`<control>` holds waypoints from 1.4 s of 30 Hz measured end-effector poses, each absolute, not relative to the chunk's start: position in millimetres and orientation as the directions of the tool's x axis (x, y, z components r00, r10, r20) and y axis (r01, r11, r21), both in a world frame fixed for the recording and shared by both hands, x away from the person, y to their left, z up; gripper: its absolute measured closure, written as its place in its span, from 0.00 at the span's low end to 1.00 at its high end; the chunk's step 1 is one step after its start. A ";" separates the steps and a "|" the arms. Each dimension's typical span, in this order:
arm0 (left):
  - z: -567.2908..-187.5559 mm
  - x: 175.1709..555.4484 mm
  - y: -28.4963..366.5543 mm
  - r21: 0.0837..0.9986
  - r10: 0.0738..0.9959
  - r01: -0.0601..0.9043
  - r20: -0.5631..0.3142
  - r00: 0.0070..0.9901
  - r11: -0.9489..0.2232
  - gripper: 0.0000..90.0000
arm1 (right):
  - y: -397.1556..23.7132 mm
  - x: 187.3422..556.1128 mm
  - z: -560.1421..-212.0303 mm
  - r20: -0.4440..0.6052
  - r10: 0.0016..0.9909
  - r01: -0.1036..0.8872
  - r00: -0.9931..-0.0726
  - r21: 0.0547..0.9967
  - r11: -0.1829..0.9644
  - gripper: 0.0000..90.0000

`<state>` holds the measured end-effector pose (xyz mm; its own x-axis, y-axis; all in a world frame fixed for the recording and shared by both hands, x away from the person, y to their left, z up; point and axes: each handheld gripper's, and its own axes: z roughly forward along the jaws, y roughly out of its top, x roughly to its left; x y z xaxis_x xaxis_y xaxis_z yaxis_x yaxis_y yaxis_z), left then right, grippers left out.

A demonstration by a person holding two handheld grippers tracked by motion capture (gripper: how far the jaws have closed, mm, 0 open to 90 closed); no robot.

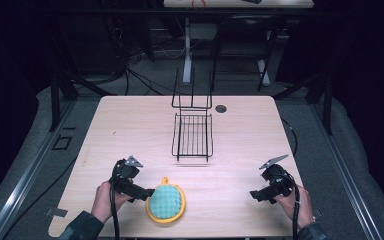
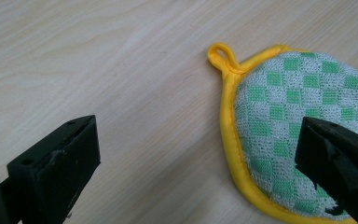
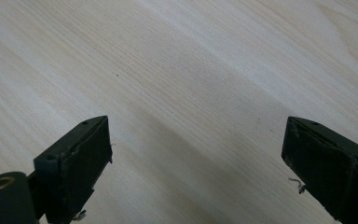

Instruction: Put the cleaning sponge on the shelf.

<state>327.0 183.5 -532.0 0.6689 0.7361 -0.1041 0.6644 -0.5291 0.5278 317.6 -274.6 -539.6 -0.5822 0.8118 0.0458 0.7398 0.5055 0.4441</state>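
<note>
Black jaws of my left claw (image 2: 191, 163) are gaping wide, one over bare table (image 2: 121, 70), the other over the potholder (image 2: 298, 116), so I am straddling its yellow rim to pinch it. Its loop (image 2: 220, 55) is lying ahead of me. My right claw (image 3: 196, 158), also wide, is waiting well aside. A wire rack (image 1: 193, 135) is standing farther ahead, nothing between.

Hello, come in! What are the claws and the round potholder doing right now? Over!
Left claw open, one jaw over the potholder, not gripping. Right claw open above bare table. Potholder flat near the table's front edge. Wire rack farther back, out of the way.
</note>
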 end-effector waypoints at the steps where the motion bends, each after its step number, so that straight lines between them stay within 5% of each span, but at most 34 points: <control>1: -532.4 326.8 181.7 0.526 0.736 0.664 -0.103 0.670 -0.531 0.00 | -274.2 317.4 -539.6 0.049 0.812 0.741 -0.582 0.444 0.504 0.08; 19: -539.7 324.1 156.7 0.490 0.684 0.640 -0.113 0.720 -0.593 0.00 | -274.0 317.0 -538.8 0.049 0.811 0.737 -0.584 0.450 0.504 0.09; 33: -543.4 323.0 152.7 0.468 0.653 0.640 -0.160 0.740 -0.610 0.34 | -274.1 317.3 -539.6 0.063 0.809 0.740 -0.584 0.452 0.499 0.10; 42: -545.8 325.5 156.2 0.457 0.650 0.669 -0.227 0.725 -0.587 0.45 | -274.3 317.8 -540.7 0.057 0.809 0.739 -0.585 0.448 0.503 0.11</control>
